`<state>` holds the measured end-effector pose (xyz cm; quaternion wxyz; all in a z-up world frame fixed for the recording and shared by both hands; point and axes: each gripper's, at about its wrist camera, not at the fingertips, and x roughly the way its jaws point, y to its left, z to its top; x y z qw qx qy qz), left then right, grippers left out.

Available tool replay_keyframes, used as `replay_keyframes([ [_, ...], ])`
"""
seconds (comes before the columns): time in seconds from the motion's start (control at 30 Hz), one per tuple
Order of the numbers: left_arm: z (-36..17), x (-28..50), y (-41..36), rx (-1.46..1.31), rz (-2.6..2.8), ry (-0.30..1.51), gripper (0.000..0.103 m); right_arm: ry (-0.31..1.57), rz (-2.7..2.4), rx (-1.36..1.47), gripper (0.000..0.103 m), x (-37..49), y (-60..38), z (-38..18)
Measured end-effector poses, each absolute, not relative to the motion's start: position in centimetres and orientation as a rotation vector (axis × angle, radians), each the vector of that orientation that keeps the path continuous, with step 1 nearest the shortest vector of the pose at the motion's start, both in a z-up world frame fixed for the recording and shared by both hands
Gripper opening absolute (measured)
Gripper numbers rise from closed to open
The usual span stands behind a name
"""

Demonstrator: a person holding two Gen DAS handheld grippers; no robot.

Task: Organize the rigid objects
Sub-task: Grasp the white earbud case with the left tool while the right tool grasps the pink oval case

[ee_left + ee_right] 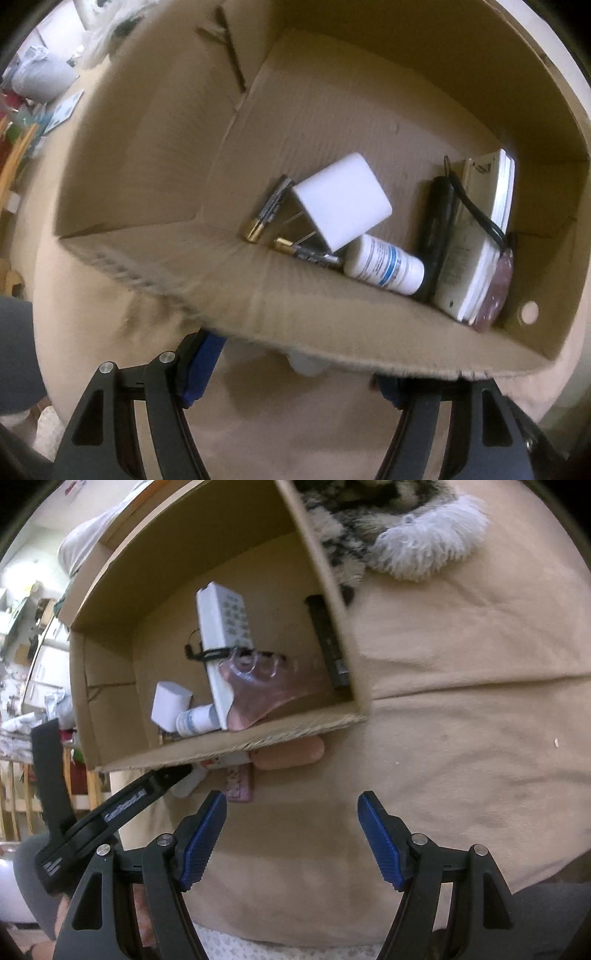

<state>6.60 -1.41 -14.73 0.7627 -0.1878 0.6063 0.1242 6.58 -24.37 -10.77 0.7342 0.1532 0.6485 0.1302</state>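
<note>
Right fingers [380,834] wide, empty; left fingers [199,365] spread unclear under cardboard box [332,325]; bottle [384,264] label unreadable.

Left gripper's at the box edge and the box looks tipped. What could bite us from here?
1. The cardboard box sits tilted, contents piled at its near wall; the white bottle could roll.
2. The white block leans on the batteries and may topple.
3. The black cord around the remote could snag.

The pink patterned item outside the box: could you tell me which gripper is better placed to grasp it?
Probably the right gripper: open, facing the pink patterned item unobstructed; the cardboard box hides it from the left gripper.
</note>
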Motion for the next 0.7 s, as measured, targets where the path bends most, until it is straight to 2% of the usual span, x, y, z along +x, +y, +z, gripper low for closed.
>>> replay_keyframes([
  [0.3,-16.3,8.3,-3.6,-0.304,0.313,1.316,0.072,1.436,0.281,0.369,0.077,7.3,-25.0,-10.9],
  [0.37,-16.3,8.1,-3.9,-0.287,0.308,1.298,0.067,1.44,0.285,0.359,0.077,7.3,-24.9,-11.0],
  [0.4,-16.2,7.9,-3.8,-0.283,0.302,1.283,0.056,1.442,0.284,0.357,0.077,7.3,-24.9,-11.0],
  [0.7,-15.2,6.0,-2.2,-0.21,0.26,1.348,0.052,1.471,0.195,0.231,0.077,8.2,-24.5,-12.2],
])
